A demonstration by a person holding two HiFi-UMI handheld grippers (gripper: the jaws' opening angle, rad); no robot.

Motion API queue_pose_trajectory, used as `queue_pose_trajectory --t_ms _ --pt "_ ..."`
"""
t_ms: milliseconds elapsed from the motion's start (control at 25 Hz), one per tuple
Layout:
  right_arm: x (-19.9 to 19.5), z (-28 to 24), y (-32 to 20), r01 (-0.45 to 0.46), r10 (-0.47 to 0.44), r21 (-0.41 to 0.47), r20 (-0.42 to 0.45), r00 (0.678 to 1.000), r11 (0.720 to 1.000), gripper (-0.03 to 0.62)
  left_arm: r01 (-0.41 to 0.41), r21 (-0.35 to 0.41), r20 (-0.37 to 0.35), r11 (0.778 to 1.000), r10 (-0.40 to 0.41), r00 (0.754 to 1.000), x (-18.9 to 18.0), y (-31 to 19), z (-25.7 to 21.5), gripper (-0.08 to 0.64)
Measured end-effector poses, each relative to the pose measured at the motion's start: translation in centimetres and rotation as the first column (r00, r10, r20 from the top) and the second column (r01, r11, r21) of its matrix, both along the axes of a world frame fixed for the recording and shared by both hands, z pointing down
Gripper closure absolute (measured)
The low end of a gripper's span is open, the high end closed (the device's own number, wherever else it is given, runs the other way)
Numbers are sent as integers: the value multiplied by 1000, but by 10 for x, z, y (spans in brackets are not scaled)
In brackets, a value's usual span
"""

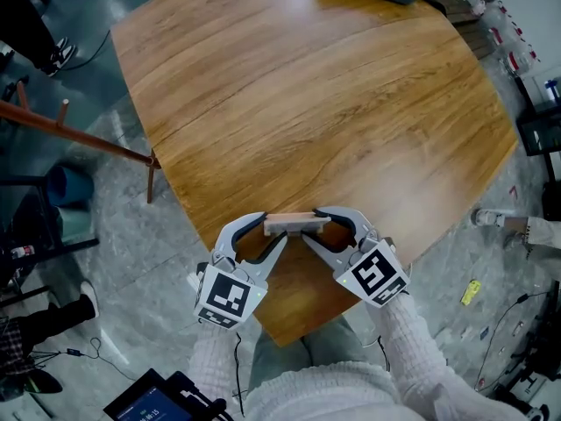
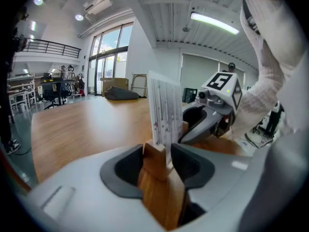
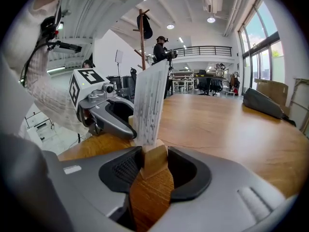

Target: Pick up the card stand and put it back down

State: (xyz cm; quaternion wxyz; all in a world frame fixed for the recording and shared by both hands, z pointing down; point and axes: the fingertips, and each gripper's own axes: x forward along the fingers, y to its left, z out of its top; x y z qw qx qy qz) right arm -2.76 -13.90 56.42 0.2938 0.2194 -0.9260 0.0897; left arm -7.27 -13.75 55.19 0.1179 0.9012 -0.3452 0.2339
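A: Where's the card stand [image 1: 296, 224]?
B: By the table's [image 1: 307, 103] near edge, a printed card [image 2: 165, 110] upright in it.
A: And the tongs?
B: Left gripper [image 1: 270, 231] clamps one end, right gripper [image 1: 316, 226] the other. Whether it's resting on the wood, I can't tell.

Open-plan loft workspace, part office and part lab: a railed mezzanine [image 3: 205, 50] overlooks rows of desks [image 2: 58, 83], tall windows [image 2: 108, 57] rise almost to the ceiling, strip lights [image 2: 215, 23] run overhead, and cables [image 1: 491, 331] trail over the polished grey floor [image 1: 123, 226] around a large wooden table [image 1: 351, 103].
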Motion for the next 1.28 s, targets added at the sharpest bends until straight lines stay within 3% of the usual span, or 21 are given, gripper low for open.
queue_pose_trajectory --t_ms 280,480,920,1120,1280 --pt "0 -8 1 -40 40 -13 46 998 999 407 65 -38 -130 997 -69 989 -10 -2 -8 330" --pt "7 -22 1 -68 68 10 45 997 998 405 72 -63 -120 995 -79 990 -14 9 -18 327" --pt "28 -74 33 -83 80 56 44 996 995 434 76 -25 -95 997 -78 992 -12 38 -75 328" --pt "25 -109 54 -85 77 97 80 994 992 536 62 49 -76 997 -58 995 -3 56 -103 391" --pt "14 -137 65 -63 48 142 105 993 988 561 61 108 -111 992 -49 993 6 67 -130 447"
